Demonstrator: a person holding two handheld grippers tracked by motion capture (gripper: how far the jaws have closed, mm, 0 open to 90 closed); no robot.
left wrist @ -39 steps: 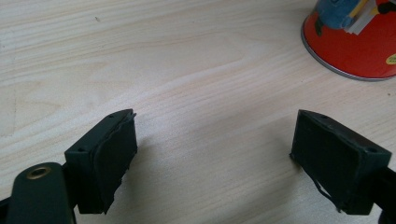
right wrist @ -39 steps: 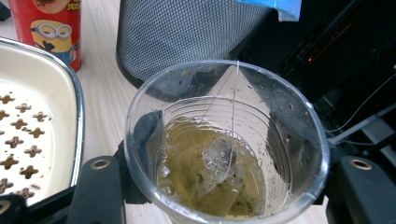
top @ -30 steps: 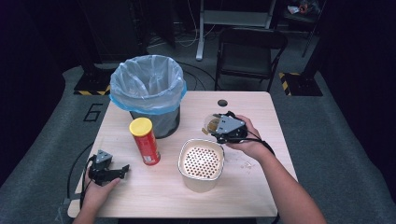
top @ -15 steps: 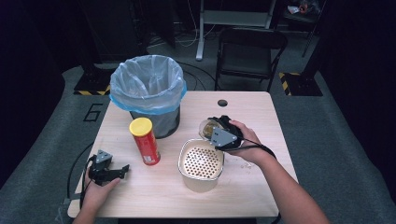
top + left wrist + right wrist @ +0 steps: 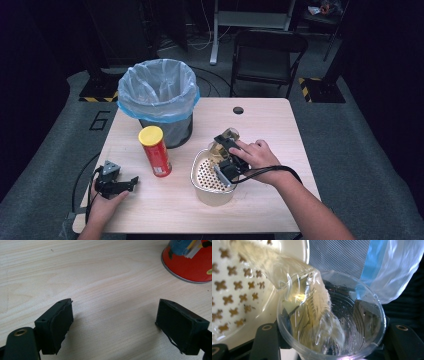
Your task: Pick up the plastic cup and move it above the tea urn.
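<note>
**Cup tipped over strainer**

Since a second earlier, the right gripper (image 5: 223, 152) had carried the clear plastic cup (image 5: 332, 322), clamped in its jaws, over the perforated cream basket (image 5: 212, 192), pouring liquid. Near the table's (image 5: 280, 125) left front corner, the left gripper (image 5: 131, 183) rested with jaws apart.

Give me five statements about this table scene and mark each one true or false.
1. The right tool holds a clear cup. True.
2. The cup is tipped over the strainer, liquid pouring out. True.
3. The left tool grips the can. False: its jaws stand open on bare table, the can apart from them.
4. The bin has no liner. False: a blue bag lines it.
5. The can stands upright. True.
</note>
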